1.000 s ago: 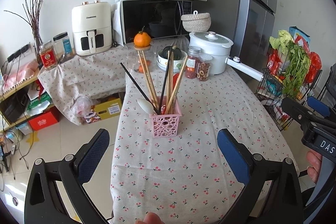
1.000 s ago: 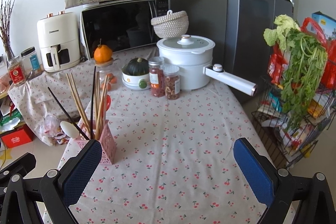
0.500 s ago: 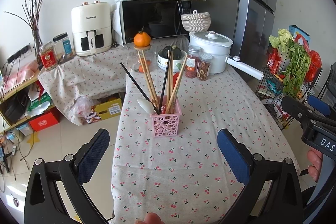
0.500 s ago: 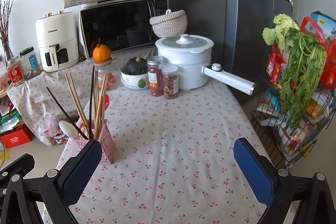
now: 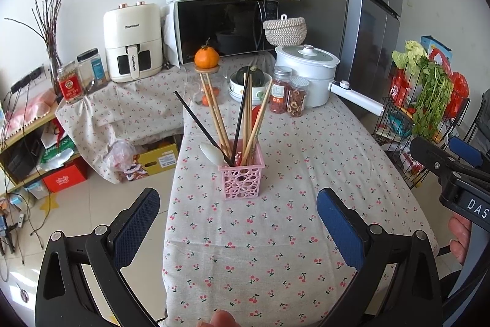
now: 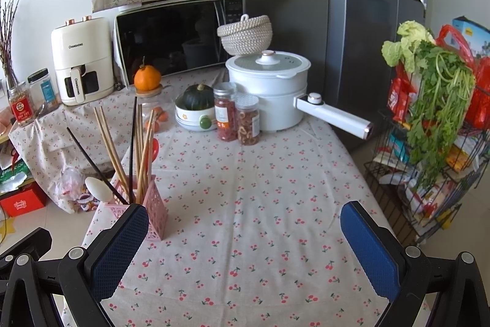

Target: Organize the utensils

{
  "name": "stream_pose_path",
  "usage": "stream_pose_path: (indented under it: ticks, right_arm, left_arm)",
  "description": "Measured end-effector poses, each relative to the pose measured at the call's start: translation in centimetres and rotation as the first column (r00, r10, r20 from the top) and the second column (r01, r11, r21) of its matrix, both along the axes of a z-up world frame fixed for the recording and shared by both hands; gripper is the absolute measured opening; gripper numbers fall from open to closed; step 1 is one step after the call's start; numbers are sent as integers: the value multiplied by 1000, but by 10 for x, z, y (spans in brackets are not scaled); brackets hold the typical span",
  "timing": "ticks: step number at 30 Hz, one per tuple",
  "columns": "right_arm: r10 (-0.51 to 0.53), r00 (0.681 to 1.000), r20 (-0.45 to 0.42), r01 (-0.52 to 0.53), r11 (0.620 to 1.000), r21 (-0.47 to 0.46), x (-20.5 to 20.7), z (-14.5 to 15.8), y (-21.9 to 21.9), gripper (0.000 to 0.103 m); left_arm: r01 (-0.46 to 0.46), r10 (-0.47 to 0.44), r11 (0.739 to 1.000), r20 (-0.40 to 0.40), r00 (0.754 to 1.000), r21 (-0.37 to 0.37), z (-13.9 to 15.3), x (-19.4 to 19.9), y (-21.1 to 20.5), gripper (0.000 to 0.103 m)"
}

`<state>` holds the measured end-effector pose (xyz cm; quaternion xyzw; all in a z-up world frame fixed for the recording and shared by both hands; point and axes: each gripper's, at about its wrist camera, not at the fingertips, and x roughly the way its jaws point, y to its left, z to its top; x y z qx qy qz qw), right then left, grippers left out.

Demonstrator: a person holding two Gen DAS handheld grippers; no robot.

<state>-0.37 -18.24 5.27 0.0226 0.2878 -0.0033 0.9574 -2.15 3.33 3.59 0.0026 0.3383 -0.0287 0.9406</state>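
Observation:
A pink lattice utensil basket point(image 5: 242, 180) stands on the cherry-print tablecloth point(image 5: 275, 235). It holds several wooden chopsticks point(image 5: 214, 115), black chopsticks point(image 5: 202, 129), a white spoon point(image 5: 211, 153) and something red. My left gripper point(image 5: 239, 222) is open and empty, held back from the basket near the table's front edge. My right gripper point(image 6: 245, 235) is open and empty; the basket point(image 6: 153, 213) sits just behind its left finger point(image 6: 119, 247). The right gripper's body shows at the right edge of the left wrist view point(image 5: 453, 173).
At the table's far end stand a white electric pot point(image 6: 269, 88) with a long handle, two spice jars point(image 6: 237, 120), a bowl with a green squash point(image 6: 197, 109) and a glass jar topped by an orange point(image 6: 147, 78). A wire rack with greens point(image 6: 435, 127) stands right of the table.
Both views have shifted very slightly; the scene sits marginally lower in frame. Nothing was grasped, released or moved on the table.

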Motion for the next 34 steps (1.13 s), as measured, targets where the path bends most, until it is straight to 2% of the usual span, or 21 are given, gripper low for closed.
stream_pose_path:
  ticks: [12,19,22,34]
  right_arm:
    - [4,1000,-4,-4,1000,-1,0,0,0,103]
    - [4,1000,-3,-4,1000,-1,1,0,1,103]
    - [9,1000,-3,-9,1000,-3,0,0,1,103]
    - [12,1000,-14,-12,1000,-9,4,-4,4,103]
  left_arm:
    - [11,-12,1000,37,999,29,4,-2,3,103]
    - [31,-31,1000,-7,999,2,1,0,2,103]
    - [20,-20,1000,-9,1000,15,0,0,1,103]
    - [26,-27,1000,-42,999,-12,-9,7,2,103]
